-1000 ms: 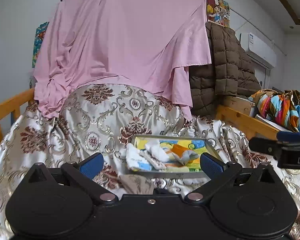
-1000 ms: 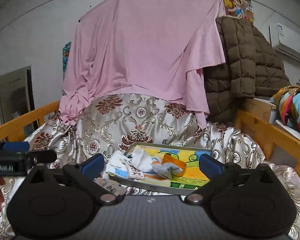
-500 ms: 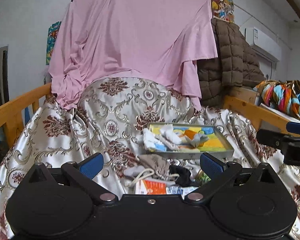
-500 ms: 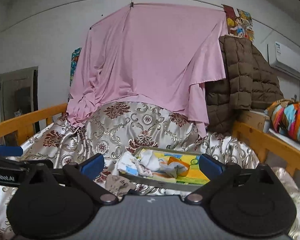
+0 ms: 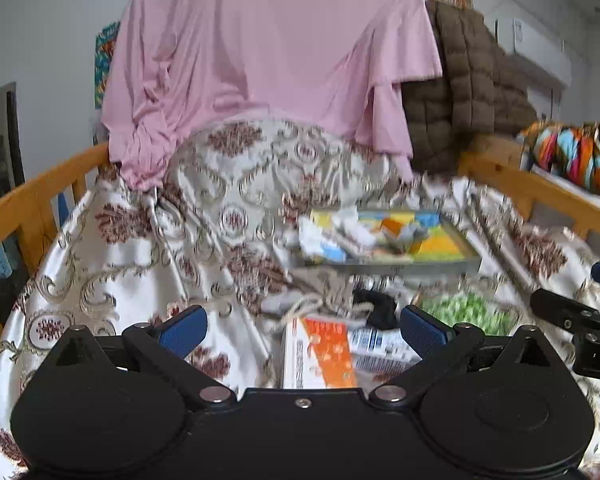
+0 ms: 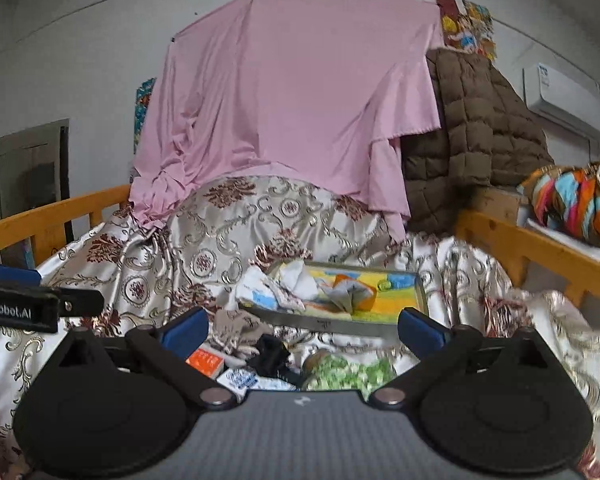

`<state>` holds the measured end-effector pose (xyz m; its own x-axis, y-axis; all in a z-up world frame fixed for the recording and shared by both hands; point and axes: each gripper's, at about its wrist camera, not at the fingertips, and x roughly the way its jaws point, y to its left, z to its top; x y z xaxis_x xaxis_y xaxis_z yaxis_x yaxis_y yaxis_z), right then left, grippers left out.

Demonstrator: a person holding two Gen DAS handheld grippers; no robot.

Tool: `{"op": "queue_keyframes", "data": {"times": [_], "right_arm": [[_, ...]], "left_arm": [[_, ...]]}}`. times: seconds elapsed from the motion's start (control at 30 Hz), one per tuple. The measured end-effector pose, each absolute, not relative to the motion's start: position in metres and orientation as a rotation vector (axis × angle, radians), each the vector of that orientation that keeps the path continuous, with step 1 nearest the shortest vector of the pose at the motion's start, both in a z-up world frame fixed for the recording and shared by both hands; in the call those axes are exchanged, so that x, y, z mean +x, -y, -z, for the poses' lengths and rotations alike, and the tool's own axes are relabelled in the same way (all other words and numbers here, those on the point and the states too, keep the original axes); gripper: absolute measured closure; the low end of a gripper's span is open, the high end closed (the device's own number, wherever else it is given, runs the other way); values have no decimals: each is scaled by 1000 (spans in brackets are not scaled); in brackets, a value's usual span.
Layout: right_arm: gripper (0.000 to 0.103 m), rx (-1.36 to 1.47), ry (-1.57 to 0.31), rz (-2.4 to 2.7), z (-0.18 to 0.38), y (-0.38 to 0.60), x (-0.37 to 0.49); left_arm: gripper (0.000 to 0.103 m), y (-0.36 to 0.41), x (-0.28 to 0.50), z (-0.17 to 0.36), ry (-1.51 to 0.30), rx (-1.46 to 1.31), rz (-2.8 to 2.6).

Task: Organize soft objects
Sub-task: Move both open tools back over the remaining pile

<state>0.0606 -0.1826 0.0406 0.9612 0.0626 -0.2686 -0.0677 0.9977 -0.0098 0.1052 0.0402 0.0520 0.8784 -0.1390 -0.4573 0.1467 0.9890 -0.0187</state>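
A colourful tray point(image 5: 452, 268) point(image 6: 332, 322) lies on the patterned bedspread and holds white and orange crumpled cloths point(image 5: 340, 232) point(image 6: 300, 284). In front of it lie a beige drawstring pouch point(image 5: 324, 288) point(image 6: 236, 328), a black cloth point(image 5: 380, 306) point(image 6: 272, 354), a green-speckled soft item point(image 5: 464, 308) point(image 6: 348, 372) and an orange-and-white packet point(image 5: 328, 354) point(image 6: 204, 360). My left gripper point(image 5: 302, 326) is open and empty above the packet. My right gripper point(image 6: 302, 326) is open and empty above the black cloth.
Wooden bed rails point(image 5: 40, 204) point(image 6: 516, 248) run along both sides. A pink sheet point(image 5: 268, 60) and a brown quilted coat point(image 6: 476, 128) hang behind the bed. A multicoloured bundle point(image 5: 572, 156) sits at the right. The other gripper shows at each view's edge point(image 5: 580, 320) point(image 6: 28, 304).
Both grippers have pulled back from the tray and risen a little, so the loose items in front of the tray have come into view. Both stay open.
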Motion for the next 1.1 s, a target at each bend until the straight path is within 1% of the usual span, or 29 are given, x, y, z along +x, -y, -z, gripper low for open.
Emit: {"op": "queue_keyframes", "data": {"times": [0.2,0.4,0.5,0.67,0.87,1.0,1.1], "right_arm": [[0,-42,-274,-43,-14,186,59],[0,-37,-321,-50,11,190,70],[0,-20,-366,-78,18,191,80],[0,-29,-497,-144,36,182,99],[0,-94,-544,-213,51,162,110],[0,-121,-591,-200,64,158,118],[0,-119,-580,-179,65,158,124]], "left_arm": [[1,-43,127,-32,-611,30,98],[1,-42,141,-23,-680,29,83],[1,-38,145,-19,-710,52,90],[1,-31,154,-9,-780,93,99],[1,-29,163,-3,-817,94,93],[1,-27,163,-4,-805,104,105],[1,-25,166,-4,-795,129,101]]}}
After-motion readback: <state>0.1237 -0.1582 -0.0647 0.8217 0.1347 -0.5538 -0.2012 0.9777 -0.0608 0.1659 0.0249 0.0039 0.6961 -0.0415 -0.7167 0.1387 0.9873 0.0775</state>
